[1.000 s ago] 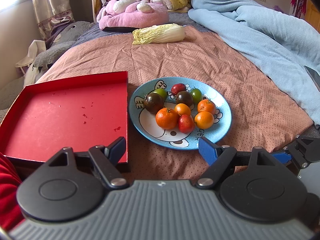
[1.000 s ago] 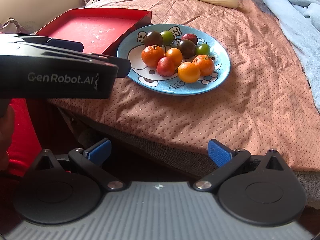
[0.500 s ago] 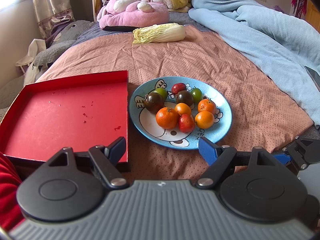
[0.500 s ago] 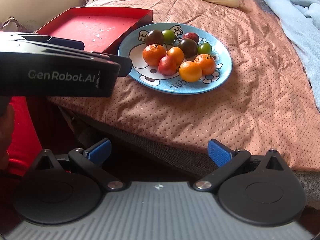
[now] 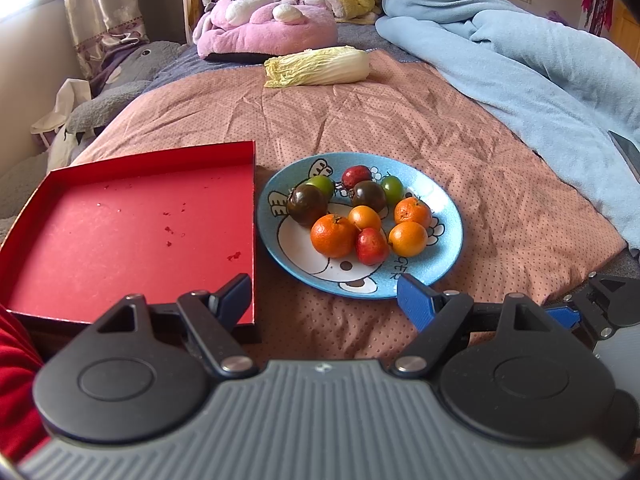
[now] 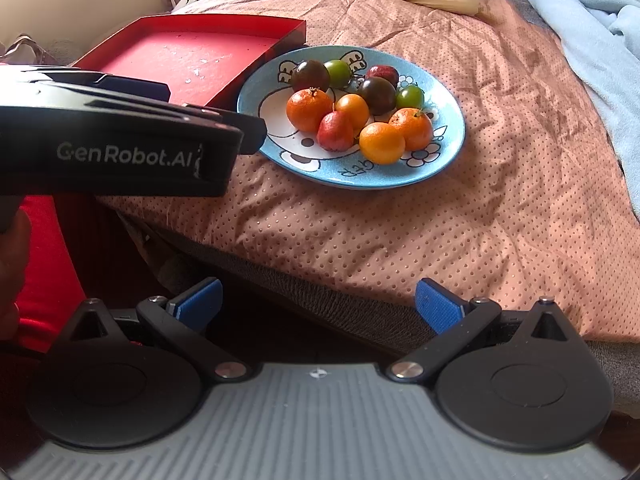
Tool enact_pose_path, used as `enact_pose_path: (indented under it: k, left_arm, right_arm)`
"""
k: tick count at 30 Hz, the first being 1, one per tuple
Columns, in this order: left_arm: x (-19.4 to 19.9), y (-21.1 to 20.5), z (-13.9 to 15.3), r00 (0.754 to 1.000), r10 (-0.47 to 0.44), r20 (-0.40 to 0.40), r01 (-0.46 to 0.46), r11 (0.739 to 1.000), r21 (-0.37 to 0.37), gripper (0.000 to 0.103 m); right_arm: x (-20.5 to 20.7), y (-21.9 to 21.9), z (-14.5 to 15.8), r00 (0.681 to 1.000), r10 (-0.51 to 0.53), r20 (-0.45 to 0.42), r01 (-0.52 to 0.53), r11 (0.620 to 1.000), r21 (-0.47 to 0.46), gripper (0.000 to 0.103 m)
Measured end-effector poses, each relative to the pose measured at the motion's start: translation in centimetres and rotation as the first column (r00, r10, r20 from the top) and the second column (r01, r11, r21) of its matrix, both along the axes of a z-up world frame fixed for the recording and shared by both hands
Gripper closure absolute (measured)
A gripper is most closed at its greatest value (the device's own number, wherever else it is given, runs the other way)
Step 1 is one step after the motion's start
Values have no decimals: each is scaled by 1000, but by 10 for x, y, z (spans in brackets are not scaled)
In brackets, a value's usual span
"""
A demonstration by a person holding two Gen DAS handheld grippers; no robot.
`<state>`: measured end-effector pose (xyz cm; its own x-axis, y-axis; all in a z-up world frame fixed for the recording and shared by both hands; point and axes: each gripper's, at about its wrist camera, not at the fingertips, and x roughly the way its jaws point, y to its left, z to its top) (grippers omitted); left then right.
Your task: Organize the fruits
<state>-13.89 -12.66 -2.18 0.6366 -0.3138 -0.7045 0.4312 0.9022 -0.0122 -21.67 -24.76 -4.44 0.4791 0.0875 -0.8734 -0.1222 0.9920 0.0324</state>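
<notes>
A blue cartoon plate sits on the pink bedspread and holds several small fruits: orange tangerines, dark tomatoes, green tomatoes and red fruits. A red tray lies just left of the plate, bare inside. My left gripper is open and empty, just before the plate's near rim. My right gripper is open and empty, below the bed edge, well short of the plate. The left gripper's black body crosses the right wrist view, its tip by the plate's left rim.
A napa cabbage lies further back on the bedspread. A pale blue blanket is heaped along the right side. A pink plush toy and grey plush sit at the back left. The bed's front edge runs before the right gripper.
The right gripper has shifted slightly left and nearer, so the plate sits a little more rightward in its view. The left gripper has barely moved. Both stay open.
</notes>
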Motion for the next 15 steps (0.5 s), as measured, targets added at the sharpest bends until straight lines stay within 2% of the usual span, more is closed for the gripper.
enact_pose_path:
  k: [7, 15]
  left_arm:
    - [-7, 1, 6, 999, -18, 39, 19, 1000, -23, 22]
    - [-7, 0, 8, 999, -20, 50, 22, 999, -33, 22]
  right_arm:
    - [1, -1, 1, 1000, 0, 6, 0, 1000, 5, 0]
    - [0, -8, -3, 1000, -18, 3, 18, 1000, 19, 0]
